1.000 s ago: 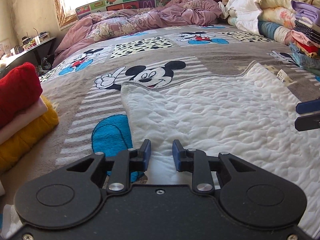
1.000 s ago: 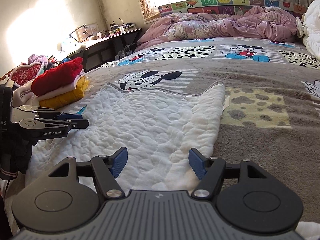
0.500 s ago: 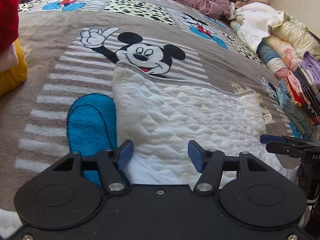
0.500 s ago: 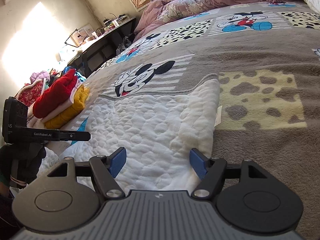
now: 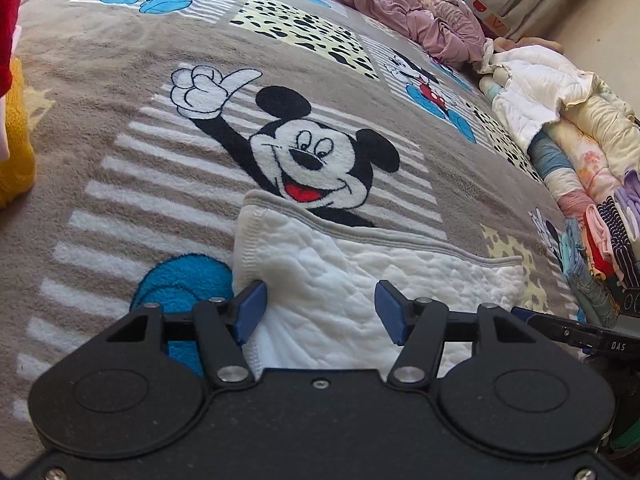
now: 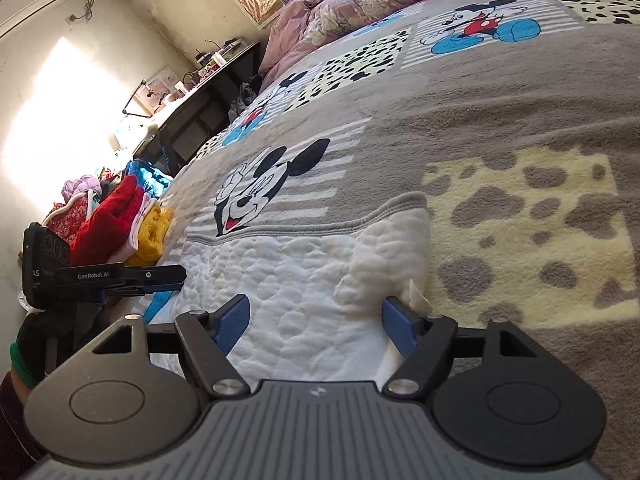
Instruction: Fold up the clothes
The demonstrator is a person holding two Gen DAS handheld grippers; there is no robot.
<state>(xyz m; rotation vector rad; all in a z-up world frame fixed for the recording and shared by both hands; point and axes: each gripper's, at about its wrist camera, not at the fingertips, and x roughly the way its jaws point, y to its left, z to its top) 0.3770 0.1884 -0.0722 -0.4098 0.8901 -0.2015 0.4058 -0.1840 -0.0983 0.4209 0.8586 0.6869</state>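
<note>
A white quilted garment (image 5: 372, 276) with a grey hem lies flat on the Mickey Mouse blanket (image 5: 120, 128). My left gripper (image 5: 322, 316) is open, low over the garment's left edge, its left pad touching the raised edge fold. In the right wrist view the same garment (image 6: 296, 280) lies ahead. My right gripper (image 6: 316, 326) is open over its right edge, with a white care tag beside the right pad. The left gripper (image 6: 120, 276) shows there at the left, and the right gripper (image 5: 568, 330) shows at the right of the left wrist view.
Folded red and yellow clothes (image 6: 128, 220) are stacked at the bed's left edge. A pile of folded clothes and quilts (image 5: 580, 168) lines the right side. A crumpled mauve duvet (image 5: 412, 20) lies at the head. A desk (image 6: 200, 100) stands left of the bed.
Both grippers have moved forward and lower onto the garment's side edges. The left jaws opened wide from nearly shut a second ago. The right jaws stayed open.
</note>
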